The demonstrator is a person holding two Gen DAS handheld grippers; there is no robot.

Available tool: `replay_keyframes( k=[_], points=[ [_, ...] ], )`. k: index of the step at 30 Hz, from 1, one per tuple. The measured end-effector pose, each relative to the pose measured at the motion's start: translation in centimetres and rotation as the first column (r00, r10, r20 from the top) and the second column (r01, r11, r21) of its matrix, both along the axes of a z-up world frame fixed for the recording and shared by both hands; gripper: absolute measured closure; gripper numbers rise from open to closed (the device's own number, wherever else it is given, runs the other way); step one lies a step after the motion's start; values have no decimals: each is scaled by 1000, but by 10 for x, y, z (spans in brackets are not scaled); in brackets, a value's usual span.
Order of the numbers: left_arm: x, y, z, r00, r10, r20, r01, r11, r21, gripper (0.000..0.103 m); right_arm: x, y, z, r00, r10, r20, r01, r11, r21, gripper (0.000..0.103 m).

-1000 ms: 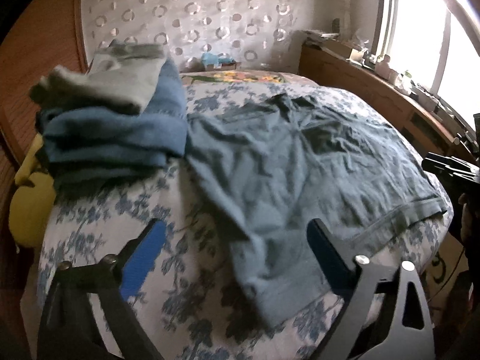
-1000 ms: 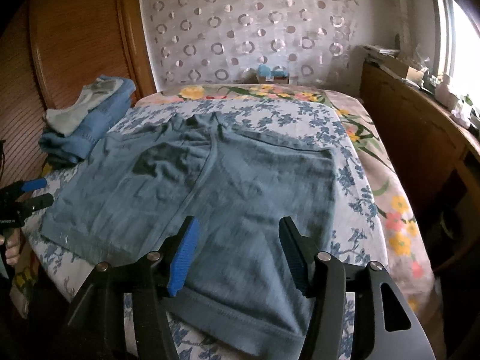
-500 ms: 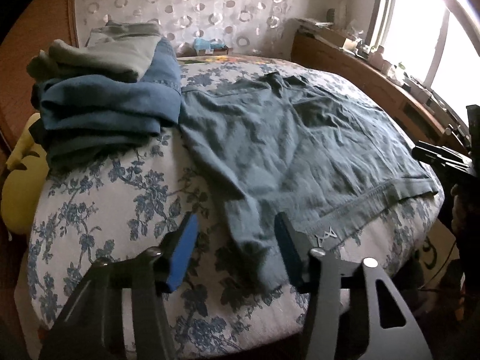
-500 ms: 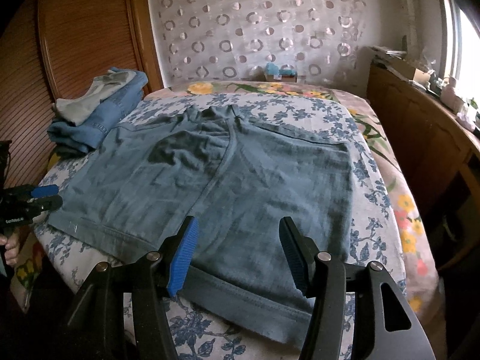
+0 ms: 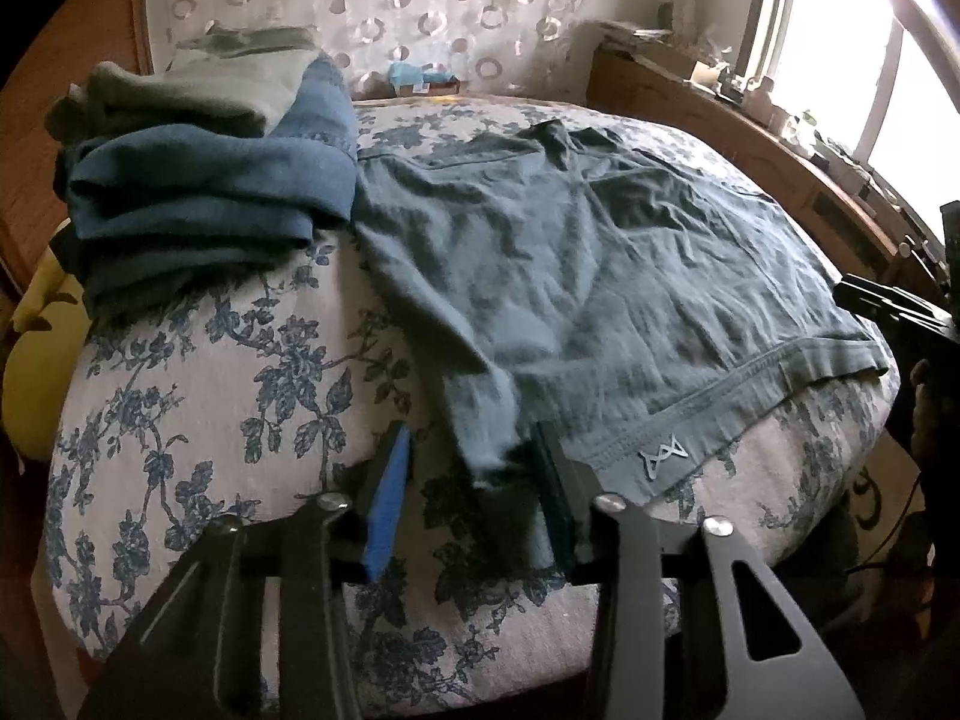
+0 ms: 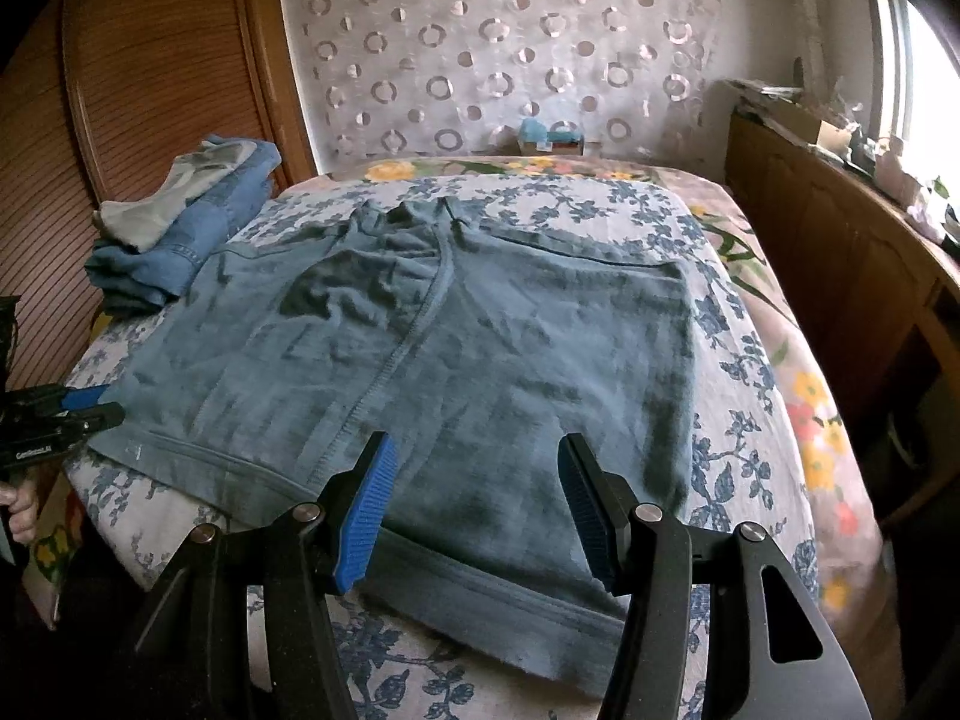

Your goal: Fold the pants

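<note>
Grey-blue shorts (image 6: 432,354) lie spread flat on a floral bedspread (image 5: 198,372), waistband toward me; they also show in the left wrist view (image 5: 600,276). My left gripper (image 5: 474,468) is open, its blue pads straddling the near left corner of the shorts at the hem, fabric lying between them. My right gripper (image 6: 477,498) is open just above the near hem of the right half of the shorts. The left gripper shows at the left edge of the right wrist view (image 6: 66,414), and the right gripper at the right edge of the left wrist view (image 5: 888,306).
A stack of folded clothes (image 5: 198,180), blue denim under grey-green, sits at the bed's far left, touching the shorts' edge. A wooden headboard (image 6: 132,90) is on the left, a wooden ledge with clutter (image 6: 840,192) under the window on the right. A yellow pillow (image 5: 30,396) sits low left.
My left gripper has moved forward and narrowed around the shorts' near corner. My right gripper has moved slightly closer to the hem, still open.
</note>
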State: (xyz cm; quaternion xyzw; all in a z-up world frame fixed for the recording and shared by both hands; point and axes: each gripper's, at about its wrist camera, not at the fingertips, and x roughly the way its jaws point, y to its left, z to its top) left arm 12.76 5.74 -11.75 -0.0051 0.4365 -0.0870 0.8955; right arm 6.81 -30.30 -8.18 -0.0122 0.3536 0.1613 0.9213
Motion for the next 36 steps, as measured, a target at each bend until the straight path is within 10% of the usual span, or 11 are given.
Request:
replay_keyframes(
  k=[5, 36],
  points=[
    [-1, -4, 4, 1000, -14, 15, 14, 1000, -3, 96, -1, 0, -3, 1000, -4, -8, 4, 1000, 0, 45],
    [72, -158, 79, 918, -368, 147, 380, 923, -62, 101, -21, -57, 5, 995, -102, -5, 103, 993, 56, 45]
  ],
)
